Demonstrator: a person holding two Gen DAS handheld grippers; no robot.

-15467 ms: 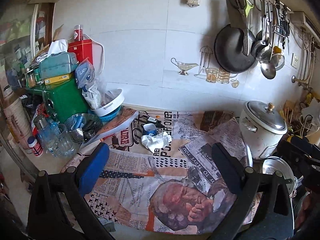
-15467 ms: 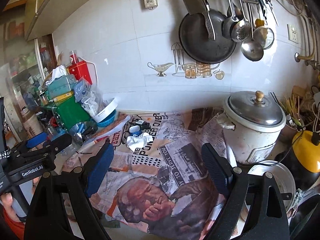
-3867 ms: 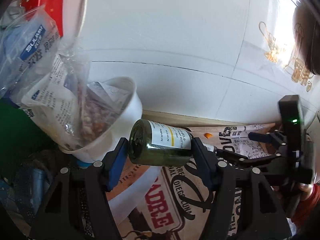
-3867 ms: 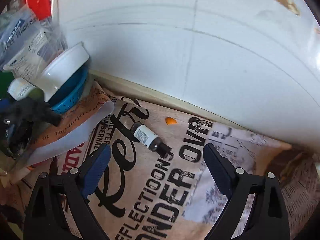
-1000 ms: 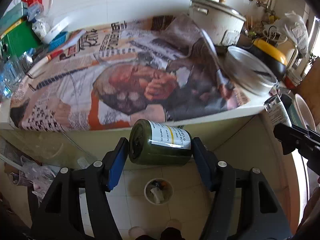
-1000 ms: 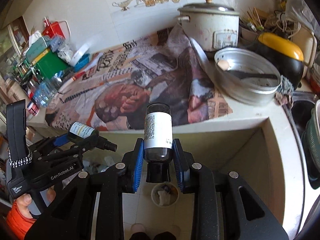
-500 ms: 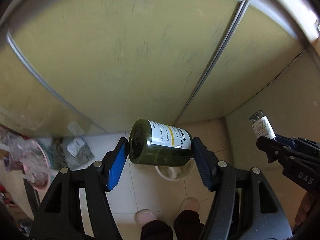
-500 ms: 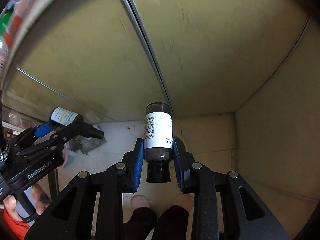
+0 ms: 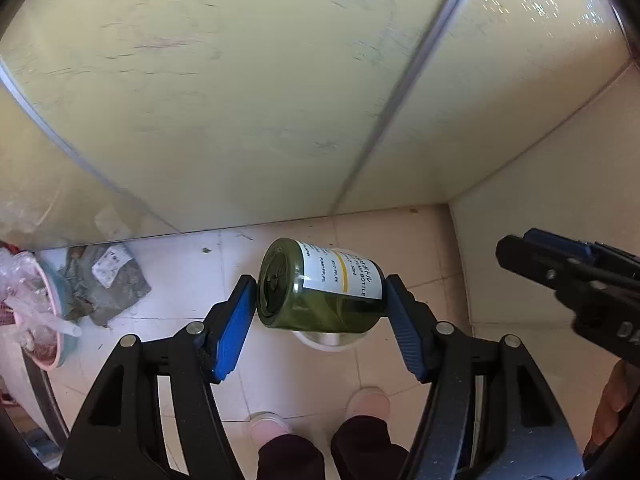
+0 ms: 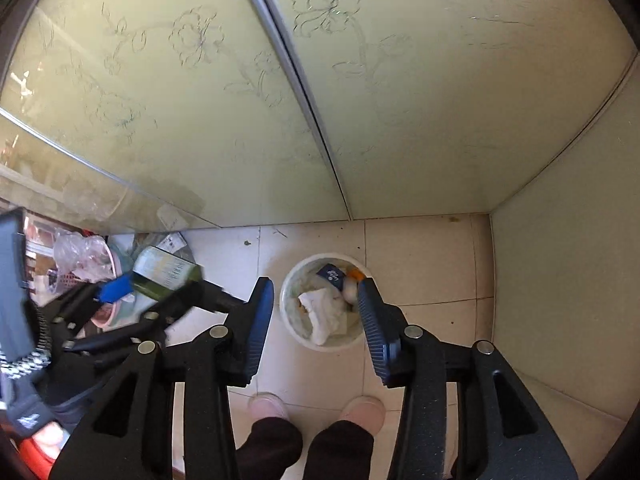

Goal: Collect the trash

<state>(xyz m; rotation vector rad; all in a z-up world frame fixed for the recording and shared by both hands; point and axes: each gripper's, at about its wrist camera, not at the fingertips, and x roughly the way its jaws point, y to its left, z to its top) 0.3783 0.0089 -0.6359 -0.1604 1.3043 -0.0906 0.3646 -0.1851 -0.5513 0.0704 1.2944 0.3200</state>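
The left tongs (image 9: pixel 320 304) clamp a squat green glass bottle (image 9: pixel 320 288) with a white paper label, lying crosswise above a round white bin (image 10: pixel 322 302) on the glossy beige floor tiles (image 10: pixel 420 264). The right tongs (image 10: pixel 316 308) have just been opening and stand apart, empty, over the bin, which holds crumpled tissue. The bin sits near the corner under pale etched-glass sliding doors (image 10: pixel 200 100).
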